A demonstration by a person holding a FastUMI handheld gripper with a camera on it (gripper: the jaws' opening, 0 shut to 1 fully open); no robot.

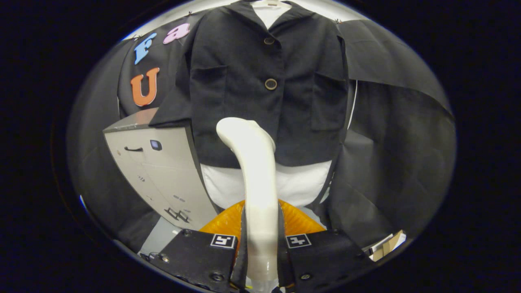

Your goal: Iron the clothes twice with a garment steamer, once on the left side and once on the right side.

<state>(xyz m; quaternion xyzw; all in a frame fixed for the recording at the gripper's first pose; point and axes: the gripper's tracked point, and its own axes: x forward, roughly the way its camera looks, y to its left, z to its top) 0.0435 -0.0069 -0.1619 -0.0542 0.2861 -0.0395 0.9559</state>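
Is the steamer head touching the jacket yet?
Cannot tell. In the gripper view the steamer head overlaps the jacket front; depth unclear. The gripper grips its handle.

The claw (260,244) clamps both fingers on the white garment steamer's (254,171) handle. Its head curves toward 11 o'clock, near the black jacket's (260,81) hem. A grey cabinet (163,175) stands at 9 o'clock.

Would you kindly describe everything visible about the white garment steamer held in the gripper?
The garment steamer is smooth, glossy white, apparently plastic. Its long handle rises upright from between the gripper's two fingers, which press on it from both sides, then curves forward into a rounded head. The head sits in front of the dark jacket's lower front, near its hem, just below the lower button; whether it touches the fabric cannot be told. No steam is visible.
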